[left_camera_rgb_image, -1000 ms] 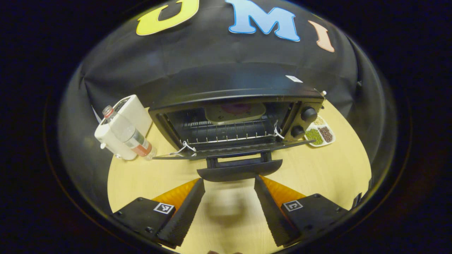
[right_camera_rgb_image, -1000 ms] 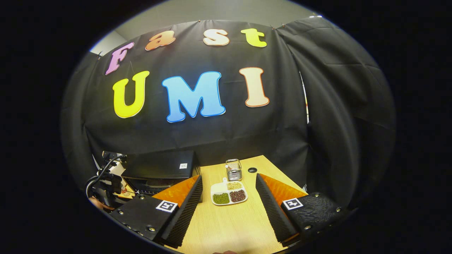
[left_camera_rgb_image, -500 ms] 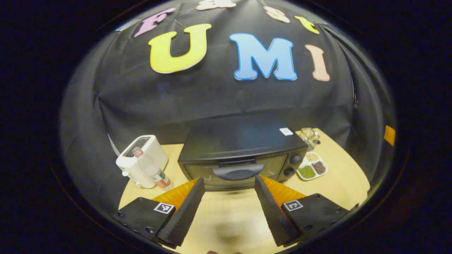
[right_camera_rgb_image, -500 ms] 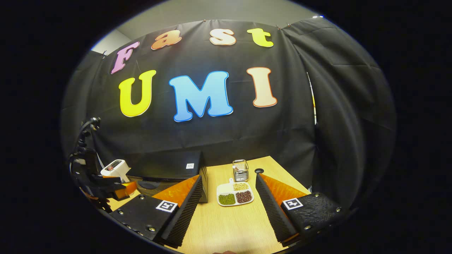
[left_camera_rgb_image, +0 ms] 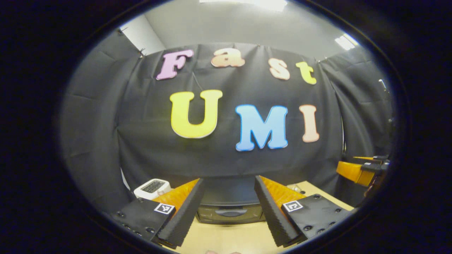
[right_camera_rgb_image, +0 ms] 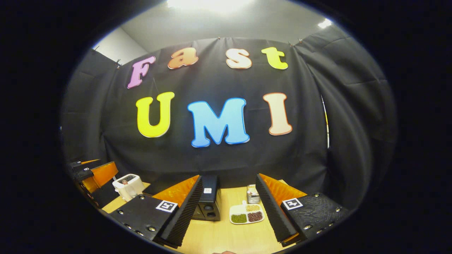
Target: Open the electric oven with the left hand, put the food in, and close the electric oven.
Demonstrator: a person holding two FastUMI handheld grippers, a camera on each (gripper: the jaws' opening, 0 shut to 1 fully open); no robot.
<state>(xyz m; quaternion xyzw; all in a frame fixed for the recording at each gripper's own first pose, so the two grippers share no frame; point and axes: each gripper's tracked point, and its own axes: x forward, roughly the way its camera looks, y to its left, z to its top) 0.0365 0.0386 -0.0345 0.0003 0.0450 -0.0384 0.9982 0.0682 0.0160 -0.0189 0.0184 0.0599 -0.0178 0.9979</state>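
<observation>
**Oven door closed, both grippers spread and empty**

In the left gripper view, the toaster (left_camera_rgb_image: 152, 187) sits at lower left on the table (left_camera_rgb_image: 226, 240). Your left gripper (left_camera_rgb_image: 226, 211) fills the bottom, fingers apart with nothing between them. The oven (left_camera_rgb_image: 229, 208) stands at bottom centre, framed between the fingers, its door closed and handle (left_camera_rgb_image: 231, 212) facing you. Your right gripper (left_camera_rgb_image: 362, 170) shows at the right edge.

In the right gripper view, the left gripper (right_camera_rgb_image: 93, 173) sits at lower left, the toaster (right_camera_rgb_image: 128, 185) just right of it. Your right gripper (right_camera_rgb_image: 227, 211) is spread wide and empty. Between its fingers stand the oven (right_camera_rgb_image: 209, 203), then the tray (right_camera_rgb_image: 247, 216) of beans and a small holder (right_camera_rgb_image: 253, 194) behind it.
</observation>
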